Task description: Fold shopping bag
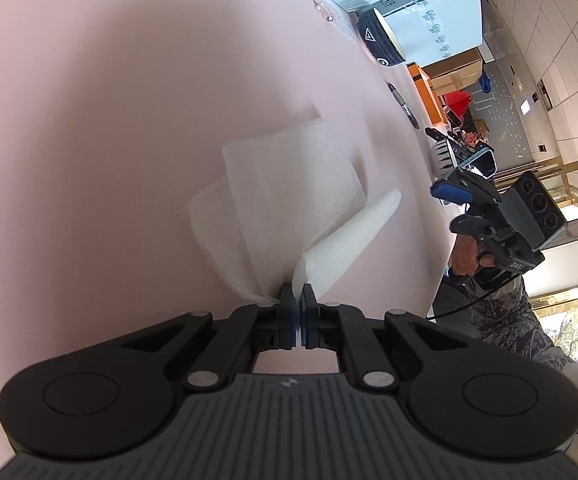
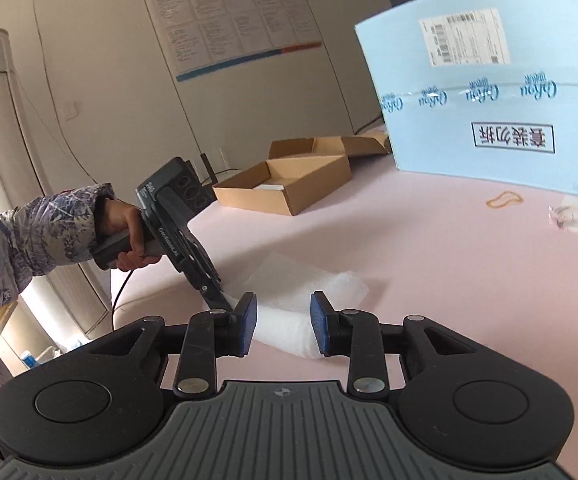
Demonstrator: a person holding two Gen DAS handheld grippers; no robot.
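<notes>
The white shopping bag (image 1: 289, 200) lies partly folded on the pink table (image 1: 109, 140). One flap of it is lifted up off the pile. My left gripper (image 1: 299, 300) is shut on the near edge of that flap, its blue pads pinching the white material. In the right wrist view, the bag (image 2: 313, 284) lies just beyond my right gripper (image 2: 283, 312), which is open above it, its pads clear of the material. A hand in a patterned sleeve holds the left gripper (image 2: 227, 302) at the bag's left end. The right gripper (image 1: 455, 210) hangs off the table's side.
A light blue carton (image 2: 489, 100) stands at the back right, with an open cardboard box (image 2: 289, 184) behind the bag. A rubber band (image 2: 505, 199) and a clear plastic piece (image 2: 573, 216) lie near the carton. A dark bowl (image 1: 381, 40) and pens (image 1: 403, 104) sit along the table's edge.
</notes>
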